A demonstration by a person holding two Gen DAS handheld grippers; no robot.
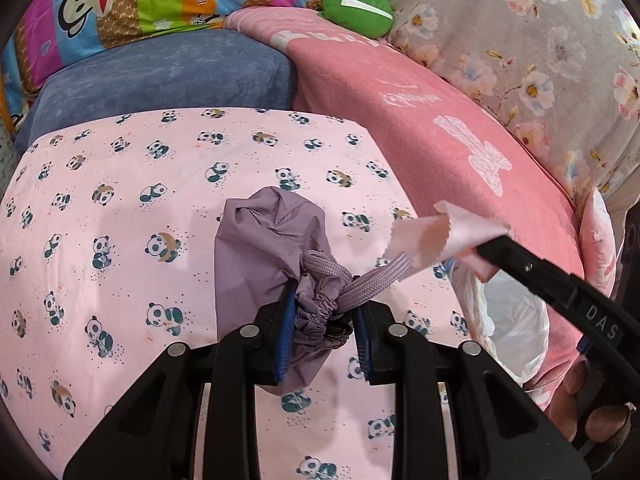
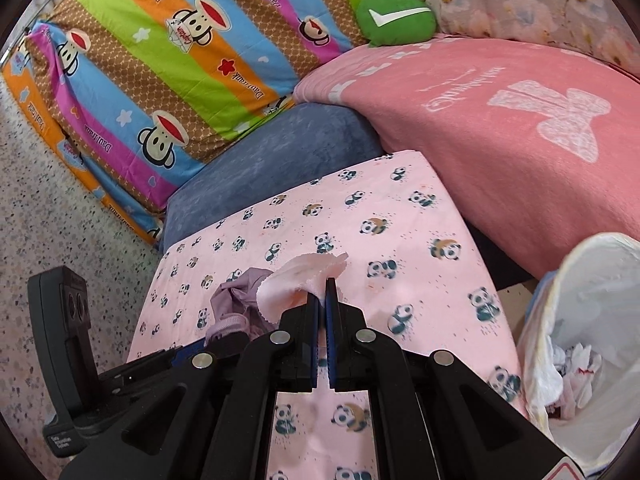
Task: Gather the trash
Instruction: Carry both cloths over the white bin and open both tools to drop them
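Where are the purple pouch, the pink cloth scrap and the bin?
purple pouch [image 1: 256, 240]: left wrist view, on its upper body.
pink cloth scrap [image 2: 296, 276]: right wrist view, on the curled middle.
bin [image 2: 580, 272]: right wrist view, on the liner's rim.

Both views are evenly, brightly lit; shadows are soft. Straight lines are bowed by fisheye distortion, corners are vignetted black, and focus is held throughout.

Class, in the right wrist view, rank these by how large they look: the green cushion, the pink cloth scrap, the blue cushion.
1. blue cushion
2. green cushion
3. pink cloth scrap, though nearness to the camera enlarges it; close to the green cushion.
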